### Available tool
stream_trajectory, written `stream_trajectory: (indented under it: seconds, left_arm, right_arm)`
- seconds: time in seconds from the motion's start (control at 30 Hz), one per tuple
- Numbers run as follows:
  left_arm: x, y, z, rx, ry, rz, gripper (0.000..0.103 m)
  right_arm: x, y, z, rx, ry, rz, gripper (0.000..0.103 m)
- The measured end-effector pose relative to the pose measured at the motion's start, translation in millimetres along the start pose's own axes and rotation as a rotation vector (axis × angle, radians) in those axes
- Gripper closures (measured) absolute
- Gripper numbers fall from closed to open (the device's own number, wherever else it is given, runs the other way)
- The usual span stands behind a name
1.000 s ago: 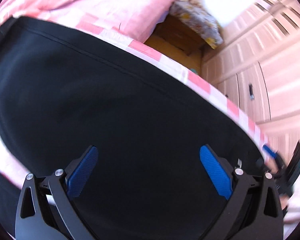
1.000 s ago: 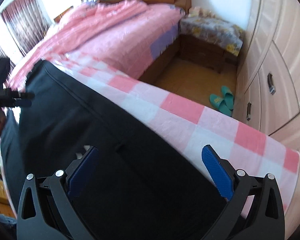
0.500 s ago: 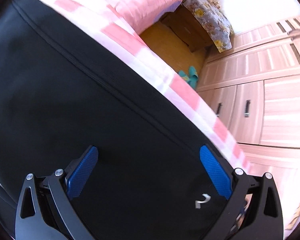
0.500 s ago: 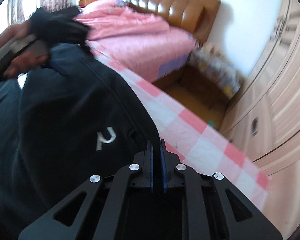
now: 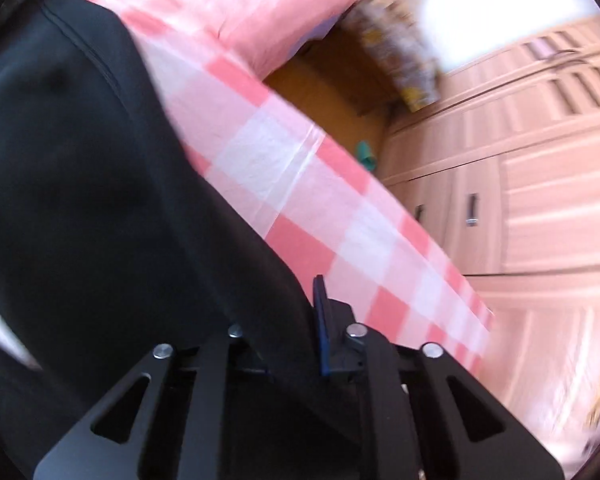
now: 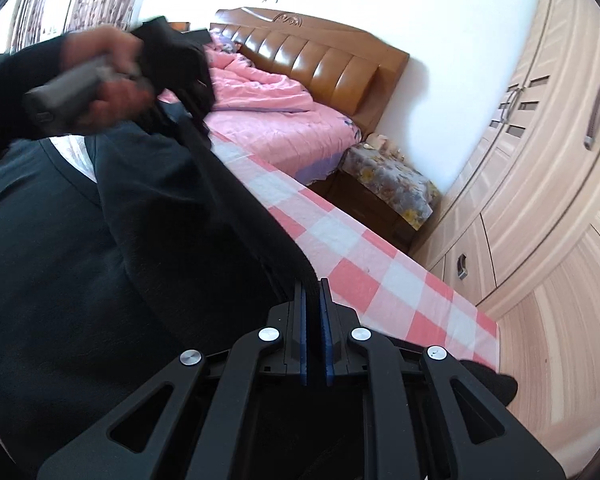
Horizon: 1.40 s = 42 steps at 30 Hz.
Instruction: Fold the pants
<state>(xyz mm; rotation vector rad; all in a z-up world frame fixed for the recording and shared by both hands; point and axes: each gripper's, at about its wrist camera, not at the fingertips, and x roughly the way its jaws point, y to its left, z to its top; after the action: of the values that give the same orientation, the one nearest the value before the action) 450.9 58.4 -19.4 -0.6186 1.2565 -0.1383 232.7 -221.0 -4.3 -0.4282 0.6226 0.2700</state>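
Left tongs (image 5: 314,312): clenched on the pants (image 5: 100,200). In the left wrist view, black fabric fills the gap beside the one visible blue pad (image 5: 320,320) and covers the other finger; the fabric runs from the jaws up and to the left across most of the frame. This view is blurred.

Right tongs (image 6: 313,312): clenched on a pants edge. In the right wrist view the two blue pads (image 6: 326,344) stand almost together, with a thin fold of black fabric pinched between them at the tips.

Pants: black, lying on the checked cloth (image 6: 360,264), which is pink and white and covers the counter. The part of the pants held by both tongs is lifted clear of the cloth; the remainder lies spread below and to the left. In the right wrist view, the left hand (image 6: 100,88) grips a grey handle at upper left, and black fabric hangs bunched just beside it. The lifted fabric stretches between that point and the right tongs as one slanted edge.

Surroundings: a bed (image 6: 284,120) with a pink quilt and a brown padded headboard stands beyond the counter. A nightstand under a floral cover (image 6: 392,184) stands between the bed and a light wood wardrobe (image 6: 540,200). A green slipper (image 5: 366,154) lies on the floor near the wardrobe.
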Motion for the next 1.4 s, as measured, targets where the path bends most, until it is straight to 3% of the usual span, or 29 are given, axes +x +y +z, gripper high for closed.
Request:
stream_trajectory:
  seconds: [0.1,0.2,0.3,0.43,0.53,0.63,0.7,0.73,0.8,0.83,0.87,0.9,0.97,1.03,1.27,1.33,1.4]
  left_arm:
    - [-52.7,4.3,-36.7,0.092,-0.124,-0.075,0.090]
    - [-106.8,18.4,-106.7,0.235,-0.271,-0.118,0.090]
    - [-127.9,46.0,-174.2,0.327,-0.345,-0.125,0.089]
    - [-112.8,73.9,-234.0,0.438,-0.359,-0.082,0.088]
    - [-107.6,95.6,-260.2,0.440,-0.342,-0.063,0.085]
    - [-88.9,114.9,-265.7,0.405,-0.305,-0.012,0.082]
    - [-78.6,130.8,-263.3,0.348,-0.262,-0.001,0.067]
    - [-79.5,135.9,-263.2,0.330,-0.262,-0.019,0.066]
    - [-85.0,143.1,-263.4,0.299,-0.267,-0.051,0.033]
    - [-91.3,145.7,-264.5,0.280,-0.285,-0.061,0.024]
    - [-97.6,149.0,-267.9,0.267,-0.311,-0.066,0.015]
    - [-105.0,149.5,-271.0,0.263,-0.342,-0.066,0.013]
    - [-109.6,148.3,-272.5,0.280,-0.352,-0.059,0.012]
    - [-110.7,145.6,-274.3,0.306,-0.353,-0.046,0.011]
    - [-91.8,130.9,-265.1,0.336,-0.332,0.018,0.011]
    - [-86.7,130.0,-264.3,0.332,-0.316,0.028,0.011]
    - [-83.4,126.6,-261.2,0.338,-0.313,0.043,0.011]
  right_arm:
    - [-24.6,6.2,-4.8,0.030,-0.046,-0.002,0.088]
    - [-55.4,14.4,-17.8,0.051,-0.087,0.004,0.088]
    - [-78.7,33.1,-42.2,0.049,-0.082,0.023,0.088]
    - [-91.2,60.2,-78.2,0.038,-0.025,0.048,0.088]
    - [-85.5,77.8,-98.1,0.042,0.040,0.074,0.088]
    - [-81.0,90.9,-107.6,0.055,0.086,0.087,0.087]
    - [-80.6,88.6,-107.2,0.106,0.116,0.103,0.086]
    - [-85.6,89.7,-108.5,0.132,0.126,0.111,0.086]
    - [-98.2,80.9,-116.8,0.222,0.123,0.133,0.083]
    - [-105.6,76.6,-122.1,0.273,0.114,0.143,0.080]
    - [-113.0,67.6,-129.5,0.345,0.098,0.161,0.066]
    - [-121.4,57.9,-139.7,0.431,0.077,0.191,0.035]
    - [-136.5,45.0,-157.8,0.568,0.031,0.177,0.007]
    - [-149.4,33.5,-175.0,0.684,-0.017,0.210,0.008]
    - [-131.4,21.8,-179.6,0.953,-0.003,0.355,0.020]
    - [-111.5,18.2,-176.3,1.005,0.086,0.308,0.022]
    - [-103.2,15.1,-167.3,1.016,0.086,0.268,0.022]
